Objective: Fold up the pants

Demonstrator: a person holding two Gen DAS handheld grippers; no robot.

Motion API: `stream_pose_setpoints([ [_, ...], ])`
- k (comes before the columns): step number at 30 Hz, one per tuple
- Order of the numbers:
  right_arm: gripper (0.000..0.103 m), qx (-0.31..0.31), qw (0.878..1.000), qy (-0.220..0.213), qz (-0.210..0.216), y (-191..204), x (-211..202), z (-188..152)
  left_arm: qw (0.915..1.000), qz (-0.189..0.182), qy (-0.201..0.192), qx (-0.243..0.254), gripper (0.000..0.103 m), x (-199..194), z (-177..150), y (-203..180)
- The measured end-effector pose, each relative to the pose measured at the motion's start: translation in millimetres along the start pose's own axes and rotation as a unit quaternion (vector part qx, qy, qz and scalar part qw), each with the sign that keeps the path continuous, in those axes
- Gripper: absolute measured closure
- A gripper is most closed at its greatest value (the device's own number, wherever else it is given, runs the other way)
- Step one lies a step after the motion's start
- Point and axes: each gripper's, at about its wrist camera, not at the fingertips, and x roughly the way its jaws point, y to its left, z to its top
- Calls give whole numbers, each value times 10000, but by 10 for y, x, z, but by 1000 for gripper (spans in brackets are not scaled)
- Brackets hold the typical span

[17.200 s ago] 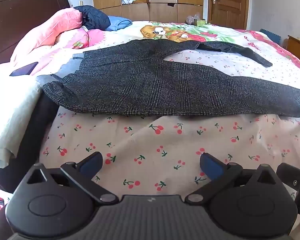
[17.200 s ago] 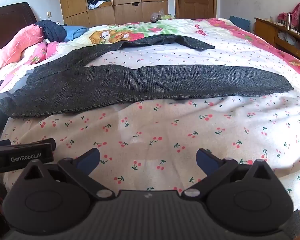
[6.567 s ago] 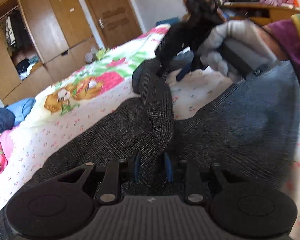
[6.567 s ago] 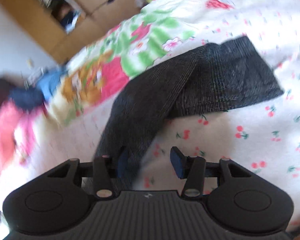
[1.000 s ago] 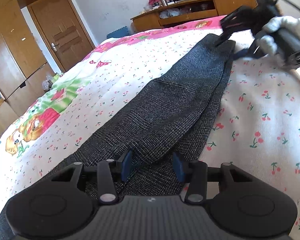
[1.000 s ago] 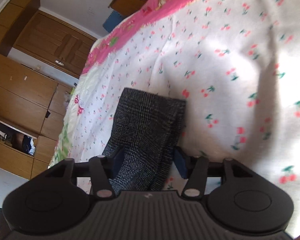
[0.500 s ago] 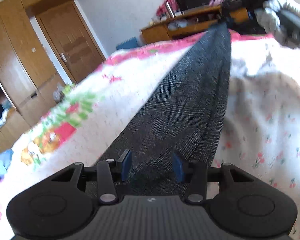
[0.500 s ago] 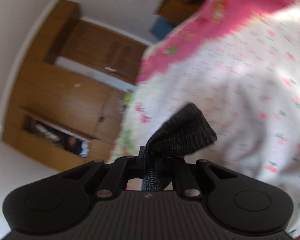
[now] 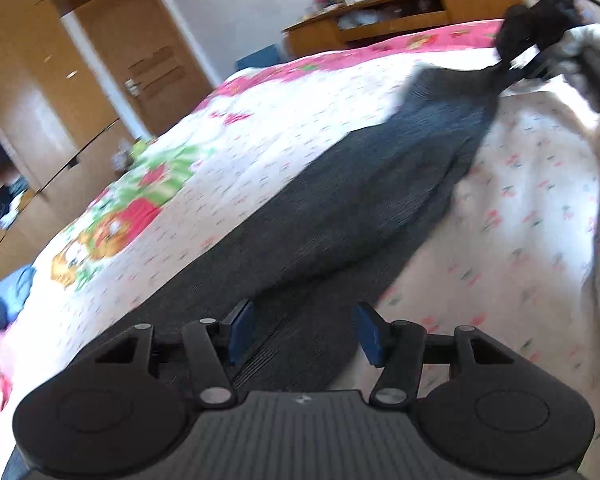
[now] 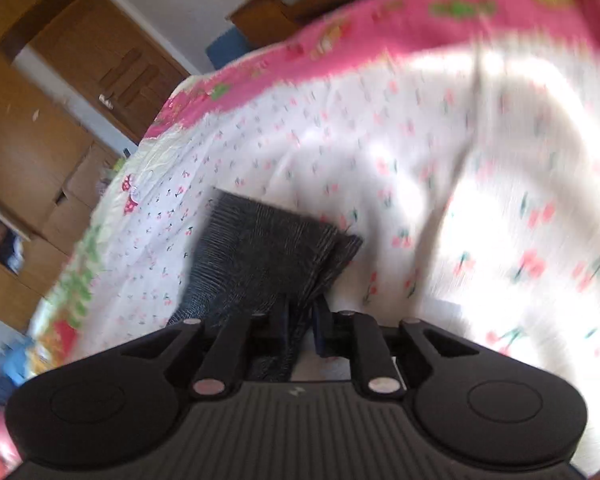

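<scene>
The dark grey pants (image 9: 340, 208) lie stretched across the cherry-print bed sheet (image 9: 532, 216). Left gripper (image 9: 305, 333) is over the near part of the fabric, jaws opening wide, pads not pressing the cloth. Right gripper (image 10: 303, 320) is opening a little but still pinches the leg end, lifted w/ the cloth bunched.

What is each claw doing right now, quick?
Left claw: opening, pads clear of the pants.
Right claw: clamped on the pants' hem, easing slightly.

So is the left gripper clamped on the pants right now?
No: the left gripper's jaws stand apart and are opening, with the pants lying loose between its blue pads.
</scene>
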Motion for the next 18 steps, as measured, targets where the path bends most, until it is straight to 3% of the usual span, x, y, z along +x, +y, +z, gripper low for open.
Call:
stream_pose_setpoints([
  [1,88,-300,9995,-118,41,116,-119,-16,9999,104,38,-69,35,-10,-44,63],
  [3,88,-1080,9919,-190,637,488,-349,-135,9995,258,113,-174,35,-24,-127,170],
  [6,88,-2420,9524,471,1795,1252,-394,-608,9988,387,238,-175,35,-23,-279,328],
  [8,89,-3199,9105,1078,2389,1727,-315,-1045,9983,494,299,-96,35,-41,-389,425],
  [11,89,-4382,8434,1484,2732,2316,-129,-1691,9977,582,337,-50,35,-33,-505,589],
  [15,88,-5635,7583,1858,2702,2615,123,-2350,9981,347,419,300,36,79,-596,669],
  [18,86,-6376,7075,1633,2575,2707,242,-2610,9966,291,441,628,36,194,-697,613],
])
